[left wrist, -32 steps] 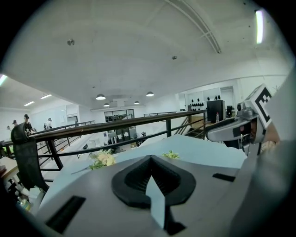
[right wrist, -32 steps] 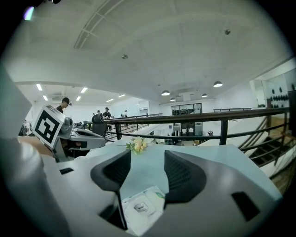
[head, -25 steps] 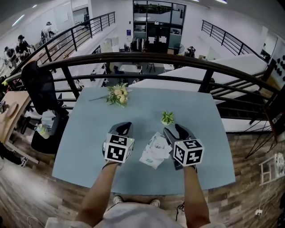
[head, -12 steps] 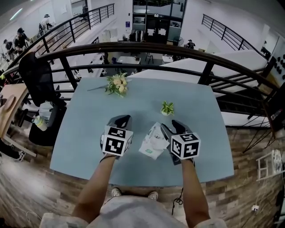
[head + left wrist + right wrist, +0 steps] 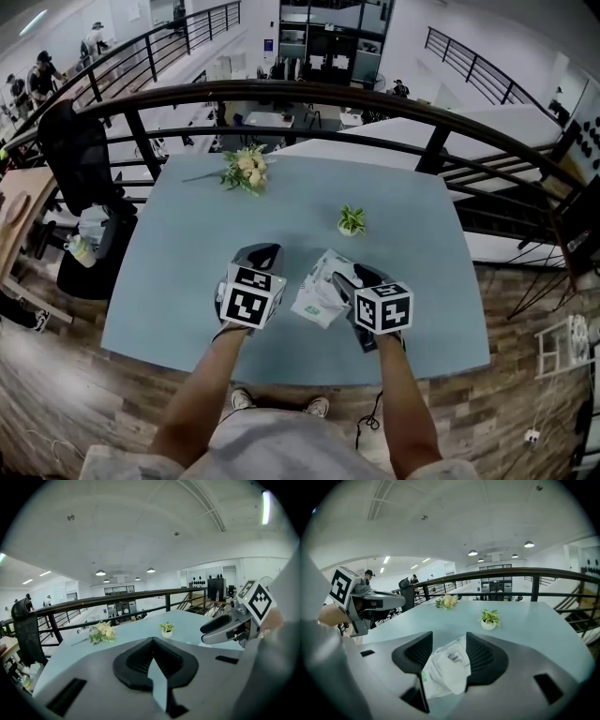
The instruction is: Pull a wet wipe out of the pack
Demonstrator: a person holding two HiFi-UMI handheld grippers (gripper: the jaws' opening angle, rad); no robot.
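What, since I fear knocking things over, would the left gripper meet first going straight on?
Probably nothing on the table: the left gripper, jaws shut, aims between the flowers and the small plant, toward the railing beyond. Depth is unclear.

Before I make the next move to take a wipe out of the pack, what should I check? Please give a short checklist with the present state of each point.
1. The pack sits between the jaws of the right tool, both touching it: ok.
2. Grip firm enough to hold the pack: cannot tell.
3. Jaws of the left tool open to take a wipe: not ok, they are together and empty.
4. The flap lifted and a wipe showing: not ok, it lies flat, no wipe out.
5. The potted plant and the flowers out of the way: ok, both stand farther back.
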